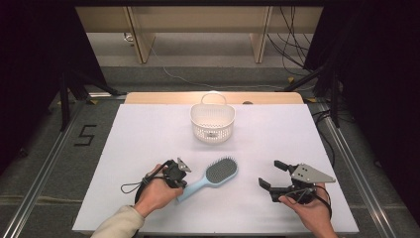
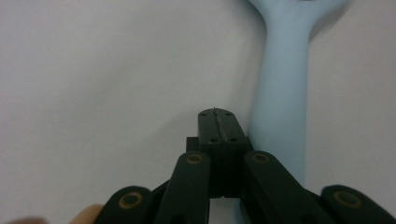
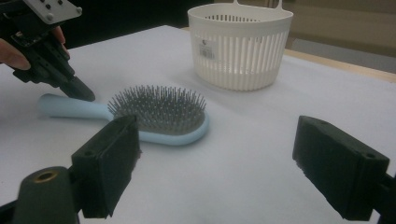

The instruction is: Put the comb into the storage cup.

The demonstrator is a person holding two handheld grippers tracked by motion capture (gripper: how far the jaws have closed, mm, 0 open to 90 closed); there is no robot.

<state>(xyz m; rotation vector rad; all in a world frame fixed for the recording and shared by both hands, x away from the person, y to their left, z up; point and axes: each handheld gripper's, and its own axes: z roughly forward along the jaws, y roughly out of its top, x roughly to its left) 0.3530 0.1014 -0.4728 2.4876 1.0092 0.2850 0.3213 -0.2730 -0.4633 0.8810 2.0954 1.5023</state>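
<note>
Left gripper (image 2: 219,122), jaws closed empty, beside pale-blue plastic hairbrush (image 1: 210,176) handle: should open, straddle handle. Right gripper (image 1: 273,175) wide open, empty.

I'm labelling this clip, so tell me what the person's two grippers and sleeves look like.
Both grippers are black with two blocky jaws and brass-coloured pivot pins. The right gripper carries a grey three-cornered plate on top; the left gripper has a smaller grey plate and a black cable looping behind it. The left forearm wears a pale beige sleeve.
</note>
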